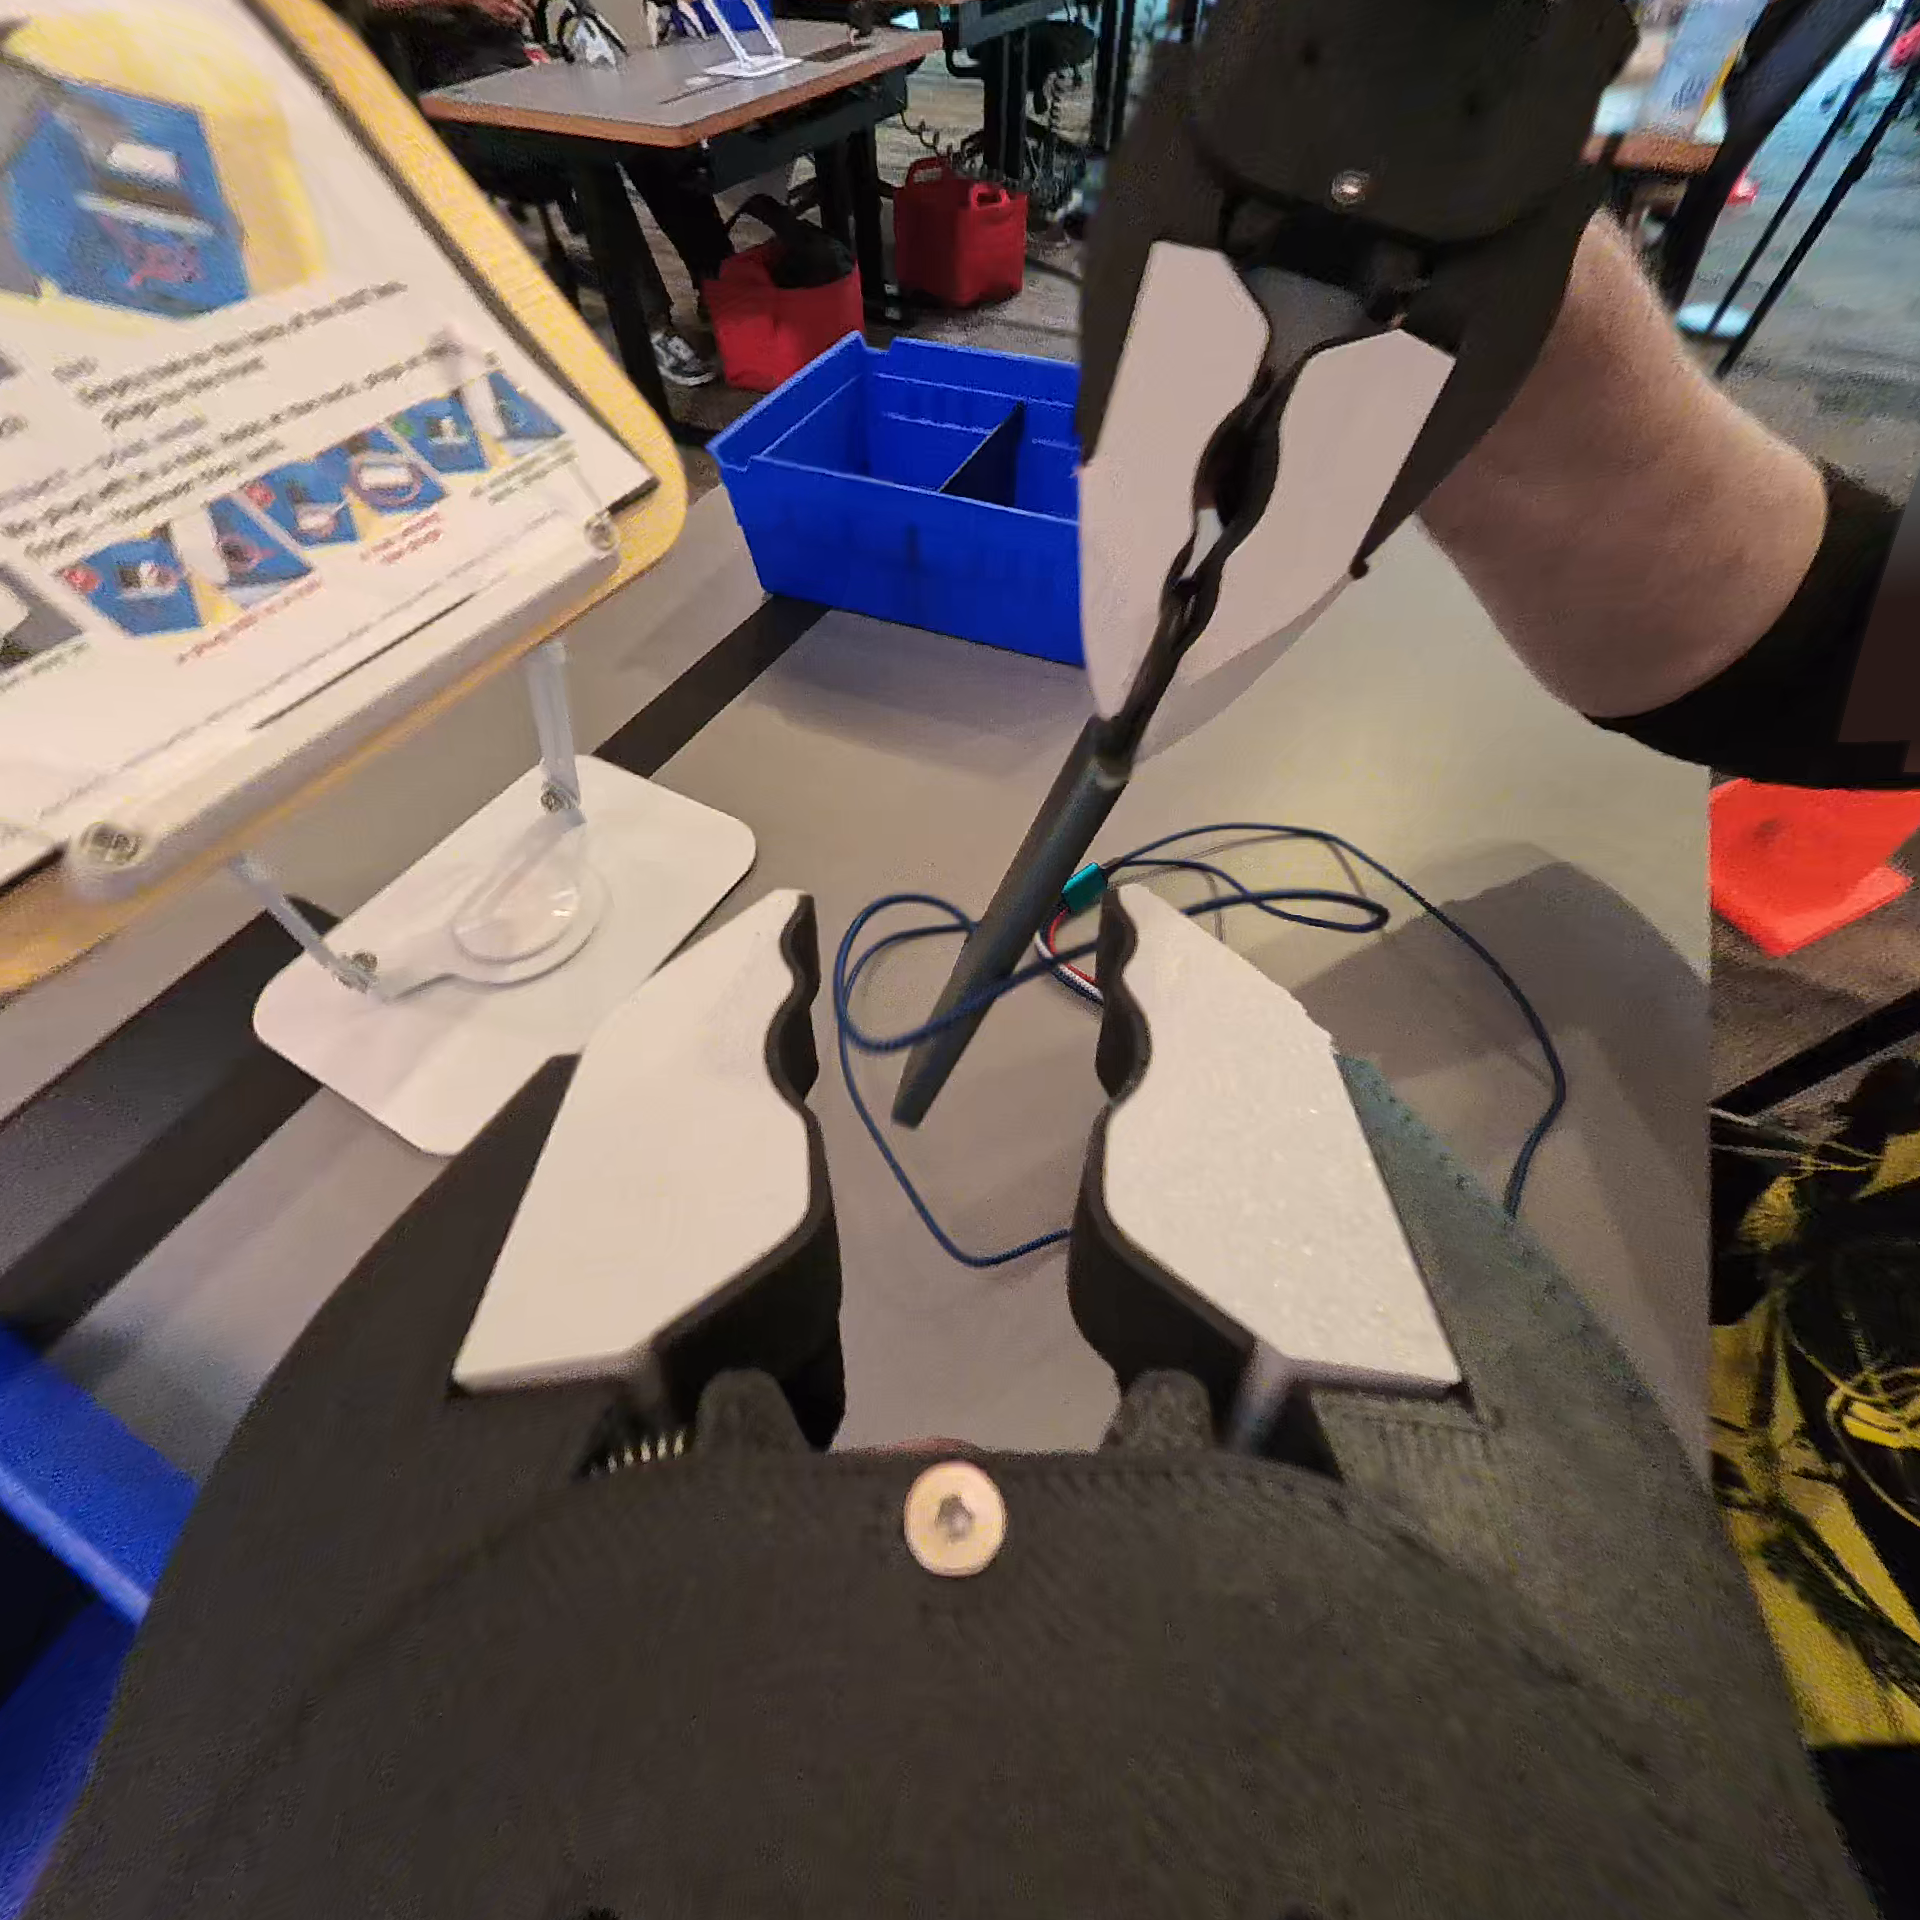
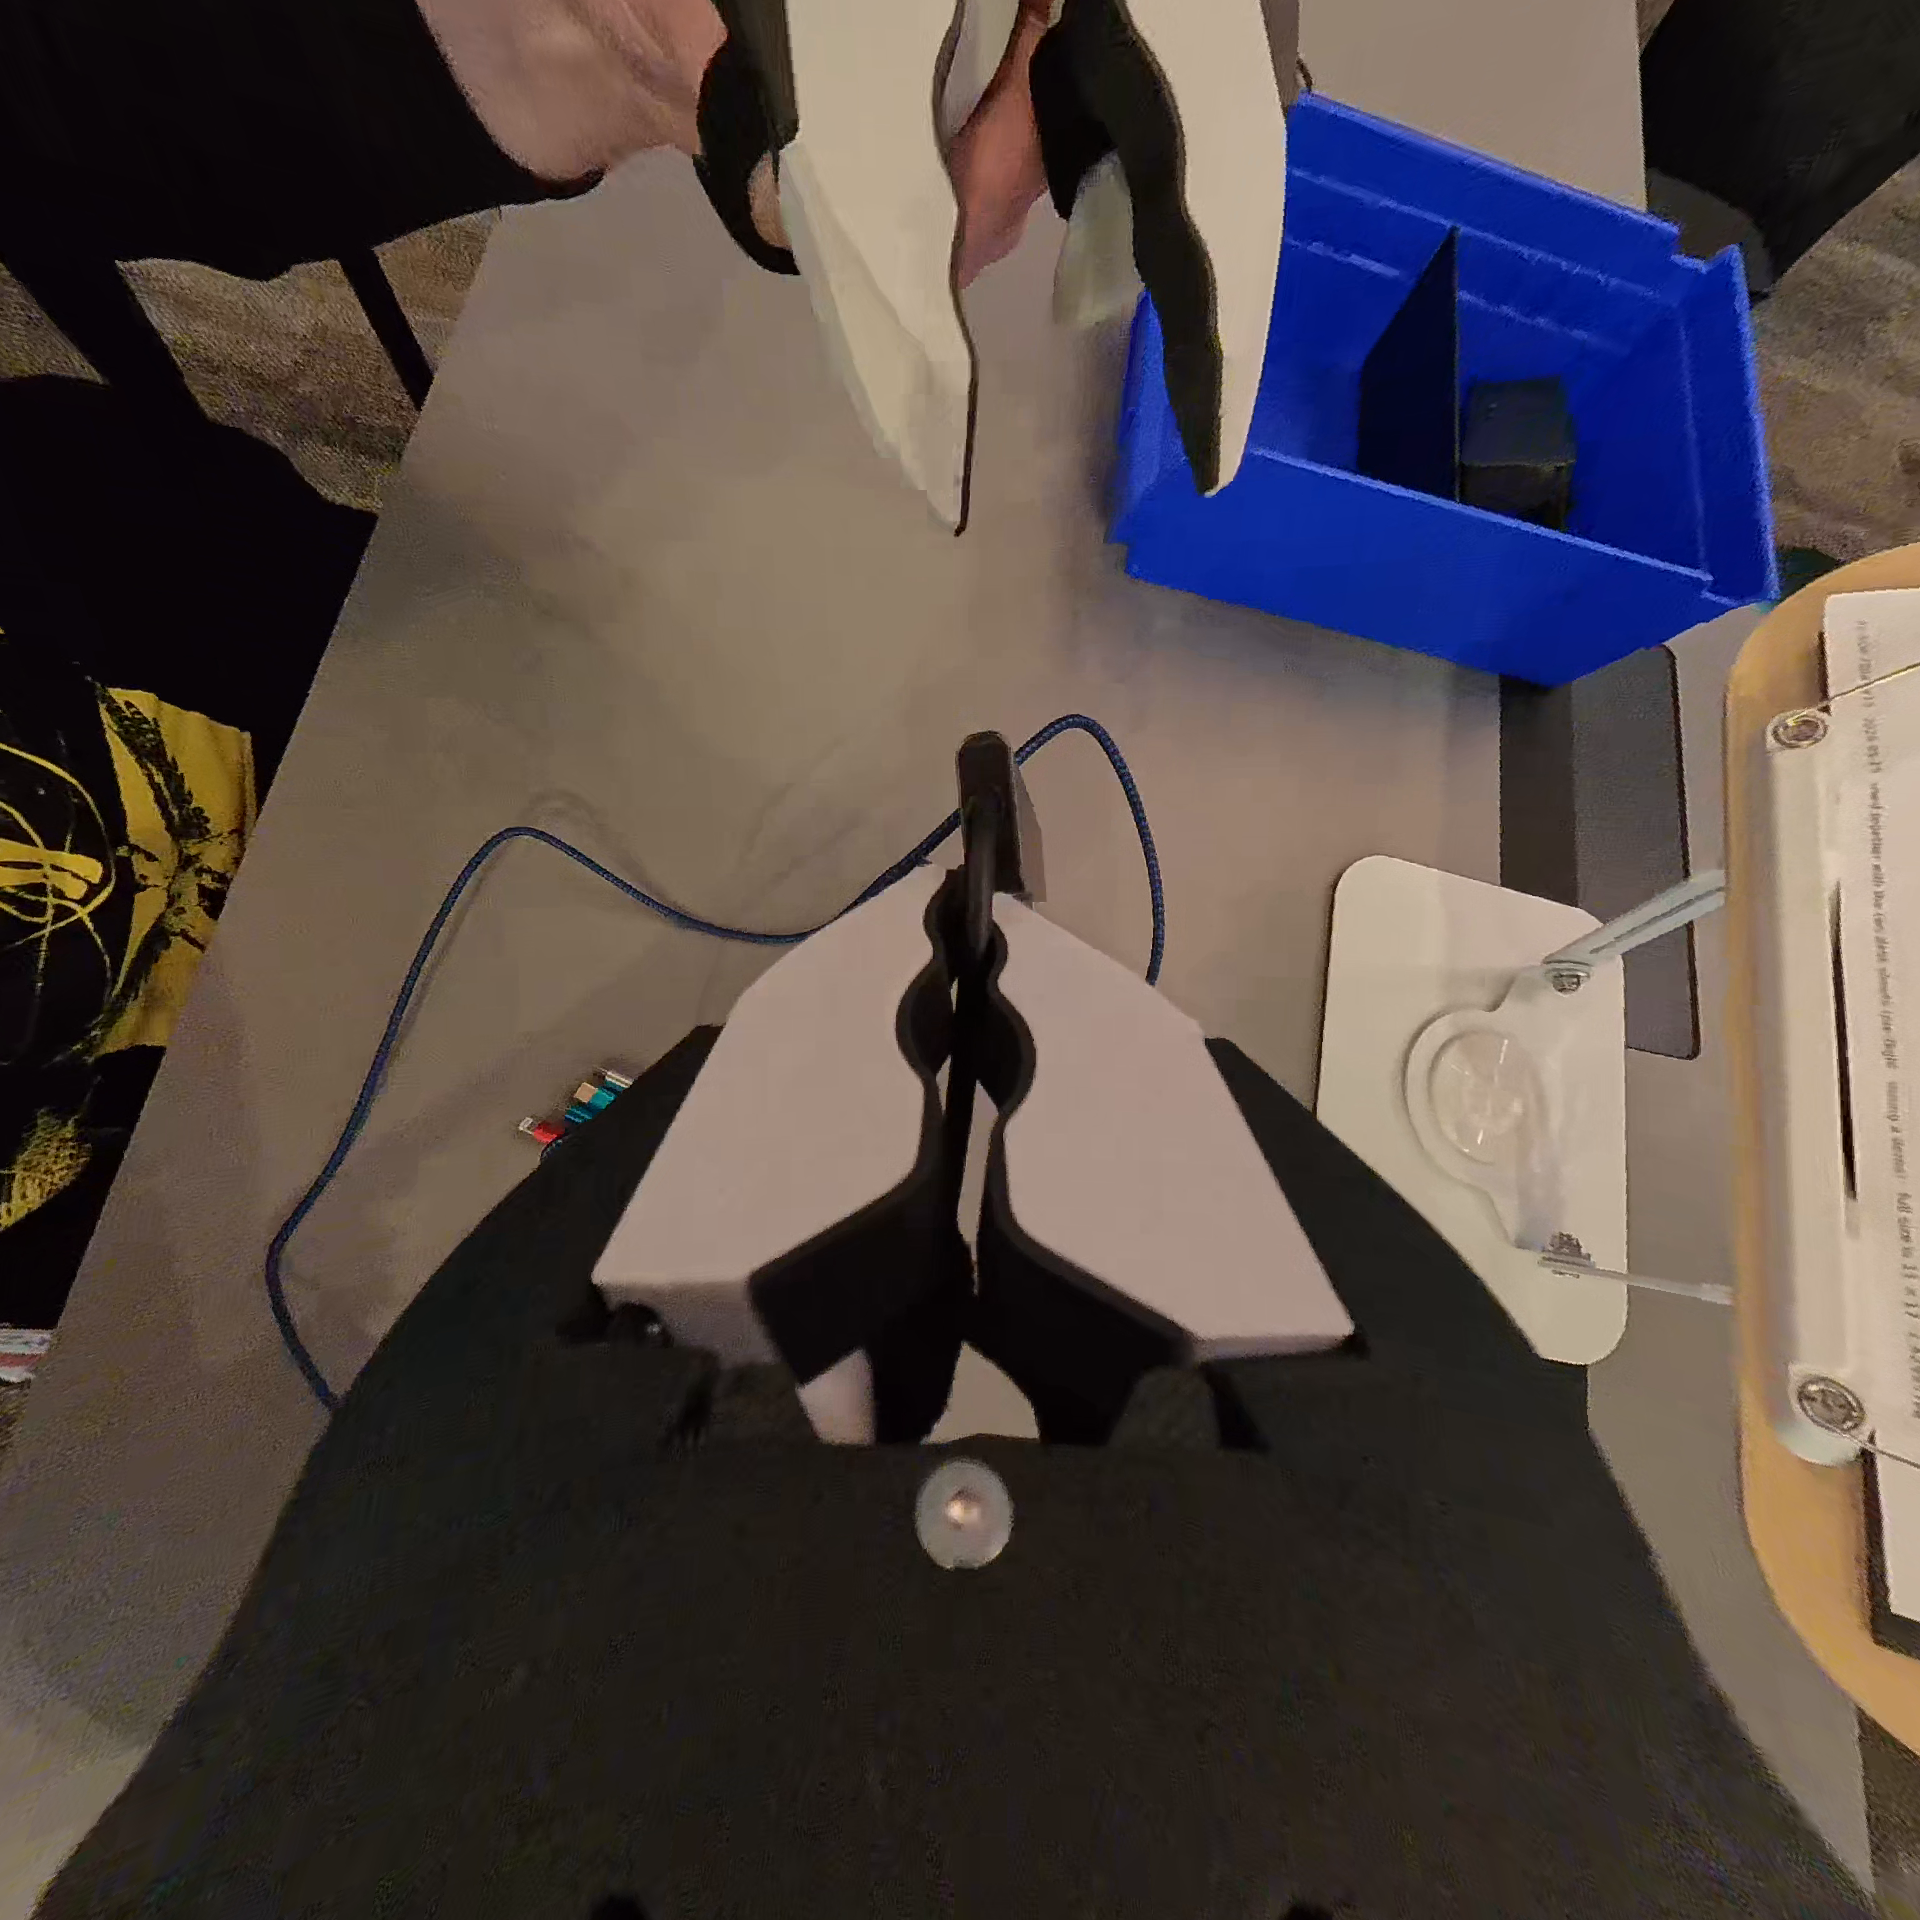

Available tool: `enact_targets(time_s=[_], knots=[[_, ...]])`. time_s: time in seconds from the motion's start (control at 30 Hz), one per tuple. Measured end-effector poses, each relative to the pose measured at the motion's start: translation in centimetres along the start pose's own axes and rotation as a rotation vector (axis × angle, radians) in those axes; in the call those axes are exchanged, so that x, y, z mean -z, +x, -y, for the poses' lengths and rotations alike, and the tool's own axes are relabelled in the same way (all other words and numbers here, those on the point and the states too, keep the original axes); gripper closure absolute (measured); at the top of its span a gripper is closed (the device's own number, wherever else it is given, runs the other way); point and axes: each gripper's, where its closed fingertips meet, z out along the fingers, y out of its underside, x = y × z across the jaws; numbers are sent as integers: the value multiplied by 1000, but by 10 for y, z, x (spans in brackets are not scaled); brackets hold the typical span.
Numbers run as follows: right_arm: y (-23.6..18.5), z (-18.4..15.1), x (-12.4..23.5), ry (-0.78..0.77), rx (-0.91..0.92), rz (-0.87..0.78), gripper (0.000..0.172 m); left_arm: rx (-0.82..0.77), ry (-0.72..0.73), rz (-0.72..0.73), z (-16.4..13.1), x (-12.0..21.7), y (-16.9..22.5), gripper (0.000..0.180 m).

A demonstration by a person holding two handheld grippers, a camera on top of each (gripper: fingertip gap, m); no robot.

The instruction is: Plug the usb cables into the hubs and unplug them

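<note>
our right gripper [image 2: 966,914] pinches the hub's black lead – the dark hub [image 1: 997,935] dangles over the grey table [image 1: 1351,748], above the blue cable [image 1: 1455,935] – our left gripper [image 1: 956,977] gapes bare.

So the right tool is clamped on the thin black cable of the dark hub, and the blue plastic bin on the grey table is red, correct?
Not quite. The divided plastic bin on the grey table is blue, not red, as the right wrist view shows. The right tool is indeed clamped on the thin black cable of the dark slim hub.
</note>
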Motion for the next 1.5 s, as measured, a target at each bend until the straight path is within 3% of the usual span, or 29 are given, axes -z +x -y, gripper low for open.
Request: enact_targets(time_s=[0.1,0.27,0.33,0.5,0.6,0.7,0.8,0.9,1.07,1.3,1.5], knots=[[-9,11,-5,14,20,24,172,-67,-54,-33,-4,-26,25,132],[-14,31,5,120,-8,64,172,-84,-206,-71,-45,-53,32,154],[-13,37,15,168,-28,73,172,-41,-190,-94,-51,-52,28,165],[4,41,19,235,-94,20,172,50,-125,-128,-46,-51,25,168],[25,36,30,272,-141,-123,151,154,-81,-174,-43,-50,25,169],[15,37,56,343,-102,-203,143,221,-15,-193,-38,-49,23,169],[-17,38,70,421,-41,-177,151,305,55,-232,-32,-48,19,169],[-52,23,47,378,-50,2,154,333,122,-266,-25,-47,22,170],[-21,-2,3,374,-227,-96,156,293,139,-288,-16,-47,34,170],[-7,-12,-25,388,-194,-146,152,281,157,-309,-12,-50,43,170],[-14,-6,-32,461,-277,16,161,279,182,-328,-12,-48,44,170]])
